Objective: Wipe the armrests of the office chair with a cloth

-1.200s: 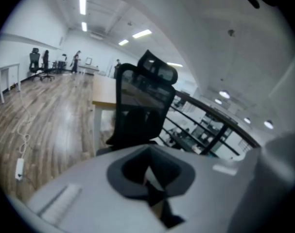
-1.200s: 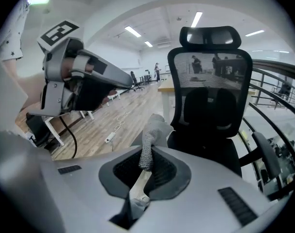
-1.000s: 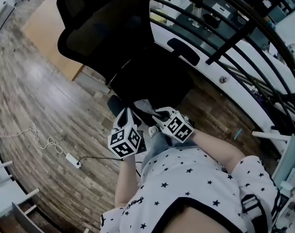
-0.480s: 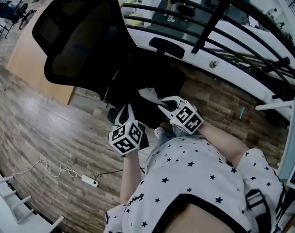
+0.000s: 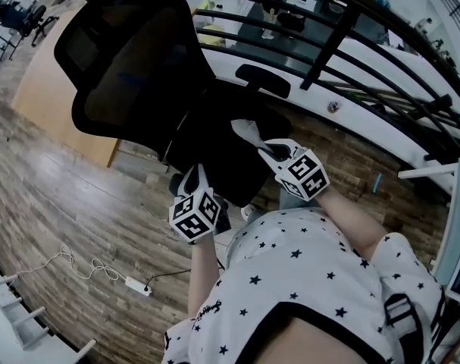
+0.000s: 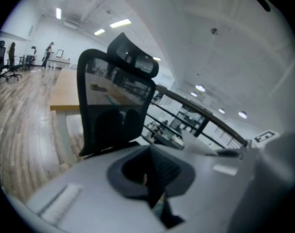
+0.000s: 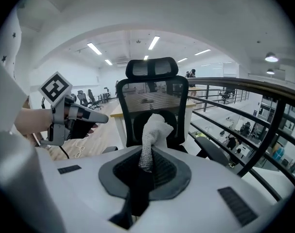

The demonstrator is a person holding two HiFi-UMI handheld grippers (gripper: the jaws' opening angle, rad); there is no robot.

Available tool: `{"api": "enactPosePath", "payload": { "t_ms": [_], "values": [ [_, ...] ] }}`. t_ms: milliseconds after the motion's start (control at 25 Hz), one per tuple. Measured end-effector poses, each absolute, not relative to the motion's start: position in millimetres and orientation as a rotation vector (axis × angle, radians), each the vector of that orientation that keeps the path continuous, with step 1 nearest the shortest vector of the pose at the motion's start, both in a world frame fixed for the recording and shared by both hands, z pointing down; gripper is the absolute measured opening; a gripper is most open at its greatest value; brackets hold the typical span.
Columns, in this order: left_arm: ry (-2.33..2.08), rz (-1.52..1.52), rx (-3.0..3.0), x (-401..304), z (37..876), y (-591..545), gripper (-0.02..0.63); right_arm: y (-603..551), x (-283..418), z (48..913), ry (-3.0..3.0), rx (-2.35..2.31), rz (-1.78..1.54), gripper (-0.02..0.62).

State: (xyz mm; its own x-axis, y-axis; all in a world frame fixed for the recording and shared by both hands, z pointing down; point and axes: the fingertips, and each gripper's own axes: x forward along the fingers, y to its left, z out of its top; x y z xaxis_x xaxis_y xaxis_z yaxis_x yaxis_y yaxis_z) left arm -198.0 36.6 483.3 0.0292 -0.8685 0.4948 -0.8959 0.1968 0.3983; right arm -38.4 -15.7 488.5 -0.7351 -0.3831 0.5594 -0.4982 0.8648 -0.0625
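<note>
one office chair [image 5: 139, 67], two armrests [image 5: 264, 80], one cloth [image 5: 248, 131], two grippers [image 5: 195, 177] [image 5: 266, 149], one power strip [image 5: 136, 285], one desk [image 5: 51, 89]

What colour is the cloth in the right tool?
White; the cloth shows best in the right gripper view.

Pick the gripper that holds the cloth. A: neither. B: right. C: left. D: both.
B: in its own view the cloth sticks up from between the jaws of the right gripper, while the left gripper has its jaws together with nothing between them.
</note>
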Motion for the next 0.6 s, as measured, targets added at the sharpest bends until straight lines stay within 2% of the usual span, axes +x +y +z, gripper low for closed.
{"api": "enactPosePath", "payload": {
  "t_ms": [600],
  "values": [
    [-1.985,0.028,1.427,-193.9,494.2,-18.0,0.006,-131.7,-12.0,478.2,-2.575,0.53,0.246,0.035]
  ]
}}
